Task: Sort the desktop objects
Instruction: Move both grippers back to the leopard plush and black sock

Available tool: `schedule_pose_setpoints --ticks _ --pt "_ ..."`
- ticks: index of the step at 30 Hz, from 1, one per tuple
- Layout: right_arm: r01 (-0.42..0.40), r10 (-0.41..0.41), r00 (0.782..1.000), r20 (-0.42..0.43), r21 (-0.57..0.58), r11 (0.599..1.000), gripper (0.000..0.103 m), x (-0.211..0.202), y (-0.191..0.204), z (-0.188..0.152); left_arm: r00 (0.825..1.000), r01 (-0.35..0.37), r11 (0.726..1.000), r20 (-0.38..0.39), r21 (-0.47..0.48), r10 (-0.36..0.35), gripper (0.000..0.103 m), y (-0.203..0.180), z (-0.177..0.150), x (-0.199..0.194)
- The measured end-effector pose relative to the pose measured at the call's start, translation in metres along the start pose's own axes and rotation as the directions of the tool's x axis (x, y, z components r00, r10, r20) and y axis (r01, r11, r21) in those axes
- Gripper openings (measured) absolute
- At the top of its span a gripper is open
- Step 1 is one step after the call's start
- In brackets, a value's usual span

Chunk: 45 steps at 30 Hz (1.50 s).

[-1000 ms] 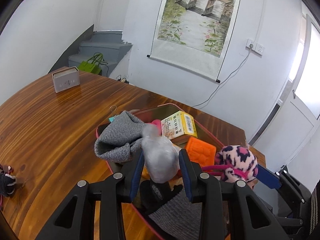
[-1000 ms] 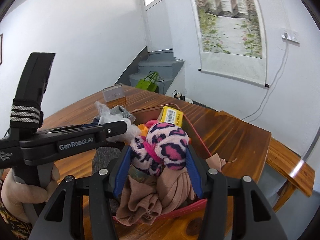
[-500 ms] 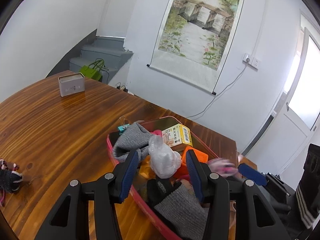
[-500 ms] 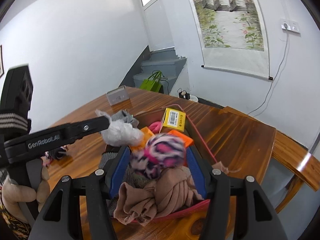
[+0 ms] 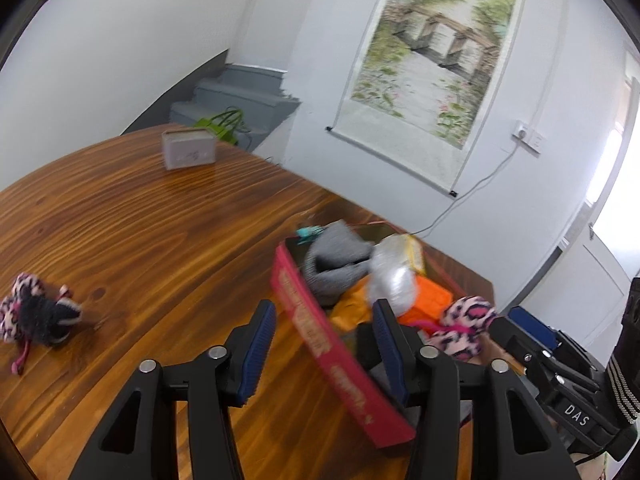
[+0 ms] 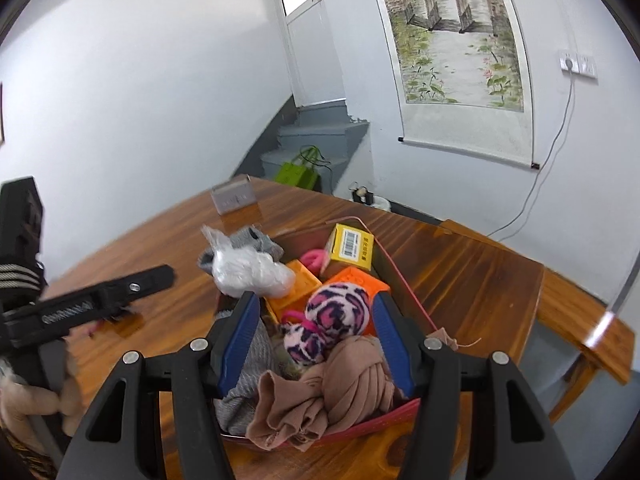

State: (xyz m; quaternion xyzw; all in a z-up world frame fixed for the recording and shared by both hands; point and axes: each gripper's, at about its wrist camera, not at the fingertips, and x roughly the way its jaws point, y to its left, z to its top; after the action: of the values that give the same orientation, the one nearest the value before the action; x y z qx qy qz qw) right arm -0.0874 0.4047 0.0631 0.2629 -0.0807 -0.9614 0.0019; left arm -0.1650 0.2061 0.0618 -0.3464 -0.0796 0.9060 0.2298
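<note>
the pink leopard-print plush (image 6: 334, 322) i was gripping now lies in the red box (image 5: 320, 344), on the tan cloth (image 6: 340, 396), between the blue pads of my right gripper (image 6: 314, 344), whose fingers stand apart. my left gripper (image 5: 324, 350), fingers apart and empty, has let the white plastic bag (image 6: 250, 270) drop and swung left over the wooden table (image 5: 140, 232), where a second plush (image 5: 34, 314) lies.

Wooden tabletop (image 5: 160, 240) carries a red box (image 5: 320, 344) of mixed items, a small grey box (image 5: 188, 154) far back, and a leopard-print toy (image 5: 36, 312) at left.
</note>
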Motion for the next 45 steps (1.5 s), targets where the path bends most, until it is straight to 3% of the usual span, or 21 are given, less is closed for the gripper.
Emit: schedule_pose_setpoints --ticks 1,2,8,12,19,25,34,45 --pt "0.001 -0.001 1.000 0.005 0.001 1.000 0.063 -0.002 0.002 0.000 1.000 -0.015 1.000 0.013 -0.013 0.015 0.081 0.007 -0.003 -0.004" --pt "0.000 0.000 1.000 0.014 0.002 1.000 0.063 -0.005 0.005 0.001 0.999 -0.025 0.999 0.020 -0.020 0.025 0.083 0.012 -0.005 -0.006" --pt "-0.035 0.038 0.993 0.108 -0.035 0.999 0.063 -0.027 0.039 0.012 0.995 -0.084 0.993 0.039 -0.082 0.087 0.083 0.056 -0.012 -0.031" --pt "-0.110 0.115 0.988 0.103 -0.051 0.993 0.069 -0.023 0.072 0.011 0.989 -0.138 0.984 0.043 -0.112 0.144 0.083 0.091 -0.020 -0.053" --pt "-0.239 0.238 0.971 -0.027 -0.091 0.967 0.069 0.016 0.140 -0.012 0.969 -0.239 0.956 0.025 -0.170 0.246 0.083 0.153 -0.043 -0.095" --pt "-0.307 0.290 0.948 -0.130 -0.132 0.943 0.069 0.055 0.196 -0.025 0.942 -0.321 0.924 0.029 -0.210 0.334 0.083 0.195 -0.062 -0.131" --pt "-0.307 0.273 0.935 -0.227 -0.127 0.943 0.075 0.114 0.260 -0.036 0.917 -0.379 0.891 0.029 -0.250 0.398 0.083 0.232 -0.088 -0.170" --pt "-0.305 0.252 0.920 -0.299 -0.145 0.941 0.076 0.141 0.296 -0.044 0.909 -0.375 0.874 0.061 -0.309 0.411 0.083 0.251 -0.094 -0.193"
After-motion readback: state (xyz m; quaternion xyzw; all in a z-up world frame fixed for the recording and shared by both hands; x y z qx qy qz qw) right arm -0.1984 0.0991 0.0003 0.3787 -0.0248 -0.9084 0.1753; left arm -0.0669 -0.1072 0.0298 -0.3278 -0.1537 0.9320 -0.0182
